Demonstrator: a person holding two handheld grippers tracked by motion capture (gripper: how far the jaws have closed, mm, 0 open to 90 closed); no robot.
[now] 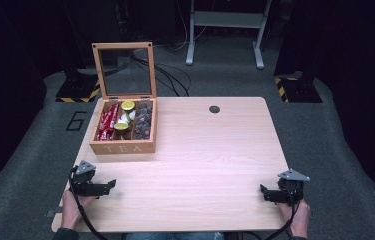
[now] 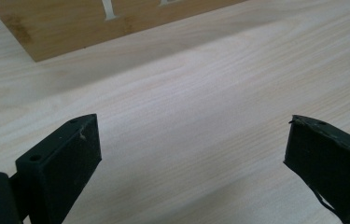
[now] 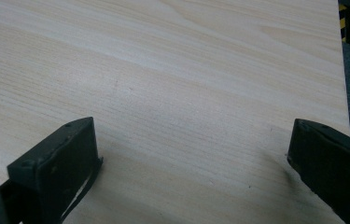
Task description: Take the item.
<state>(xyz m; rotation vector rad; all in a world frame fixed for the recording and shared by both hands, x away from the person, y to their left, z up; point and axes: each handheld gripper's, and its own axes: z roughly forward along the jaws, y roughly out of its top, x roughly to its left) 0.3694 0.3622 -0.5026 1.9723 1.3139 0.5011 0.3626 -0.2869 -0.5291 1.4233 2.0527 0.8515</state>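
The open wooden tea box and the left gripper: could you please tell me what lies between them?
Only bare light wooden tabletop lies between the wooden tea box and the left gripper, as seen in the high view.

Tea box on table, far left; tongs at near corners.

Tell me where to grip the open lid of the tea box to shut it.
Grip the lid by its top frame rail, coming from above with the left hand-held gripper. The lid stands upright on rear hinges, so that thin free edge sits clear and likely gives most leverage.
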